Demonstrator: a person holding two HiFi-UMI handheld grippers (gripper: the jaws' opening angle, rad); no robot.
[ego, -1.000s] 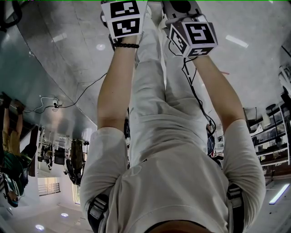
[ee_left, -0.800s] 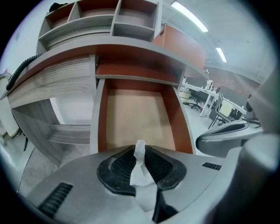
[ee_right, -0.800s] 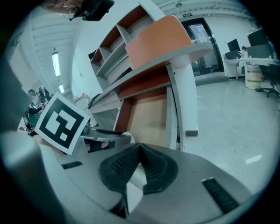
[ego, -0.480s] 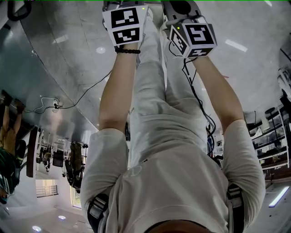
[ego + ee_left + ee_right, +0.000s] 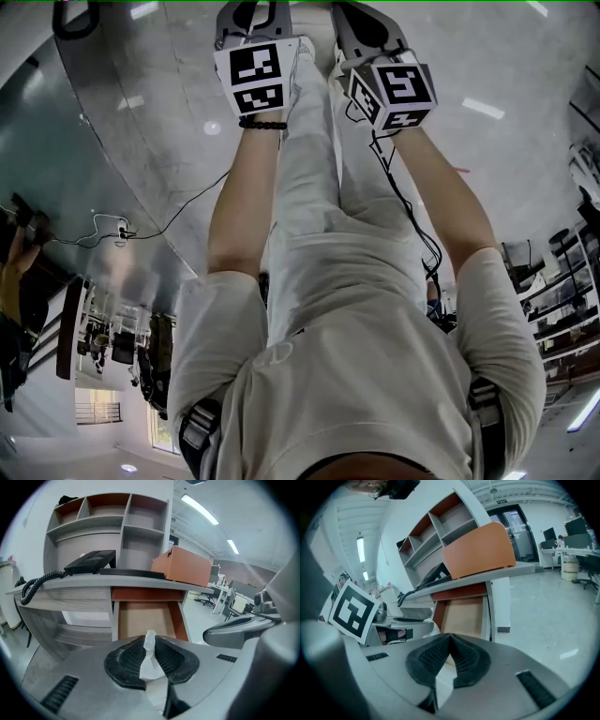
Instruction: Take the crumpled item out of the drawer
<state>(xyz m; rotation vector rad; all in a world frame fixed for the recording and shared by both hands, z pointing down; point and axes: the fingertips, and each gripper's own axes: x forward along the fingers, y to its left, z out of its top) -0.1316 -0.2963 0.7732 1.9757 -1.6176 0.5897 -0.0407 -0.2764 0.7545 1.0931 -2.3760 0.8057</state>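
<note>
A grey desk carries a tall set of shelves with reddish-brown inner walls. Under the desktop a drawer stands pulled open, and its bare brown bottom shows. On the desktop, an orange box sits at the right and a black telephone at the left, its coiled cord hanging off the desk's left end.

Both claws are held side by side in front of the open drawer and point down at it. The left claw is clamped on the crumpled white paper. The ribbed black pads press it from both sides, its top pokes up past the tips, and the rest hangs below them. So the paper is in the left claw, on the near side of the drawer and not inside it. The right claw has its jaws closed together, tips touching, and nothing is between them.
</note>
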